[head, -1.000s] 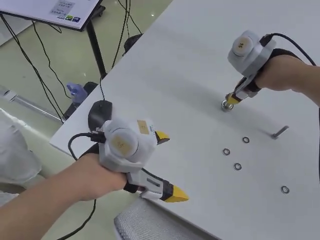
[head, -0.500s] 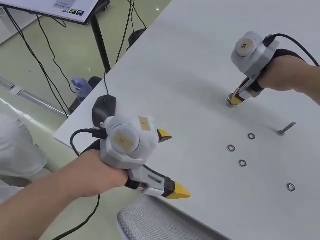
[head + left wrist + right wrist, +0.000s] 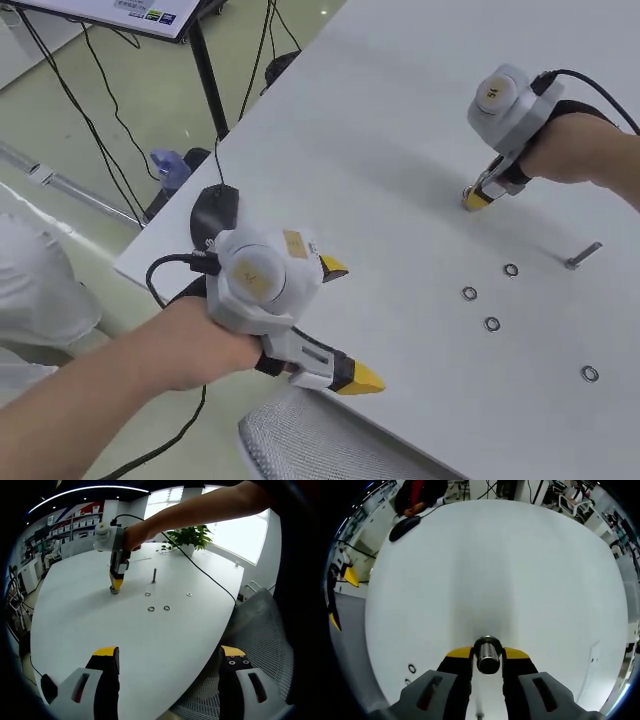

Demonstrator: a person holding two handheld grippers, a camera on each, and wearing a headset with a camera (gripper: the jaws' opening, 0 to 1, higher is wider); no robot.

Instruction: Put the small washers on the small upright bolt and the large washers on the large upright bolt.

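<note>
Your right gripper (image 3: 476, 198) clamps the large bolt (image 3: 488, 655) against the table (image 3: 380, 150). Your left gripper (image 3: 169, 651) hangs open at the near edge. Four washers (image 3: 492, 324) lie near the small bolt (image 3: 582, 255).

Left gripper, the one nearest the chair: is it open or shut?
Open. The left gripper has its yellow-tipped jaws wide apart, gripping nothing.

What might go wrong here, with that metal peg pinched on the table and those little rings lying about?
The right gripper has its jaws closed on the large bolt; if it is released while leaning, the bolt may topple. The small bolt stands unsupported nearby, so a careless sweep could knock it over or scatter the loose washers.
</note>
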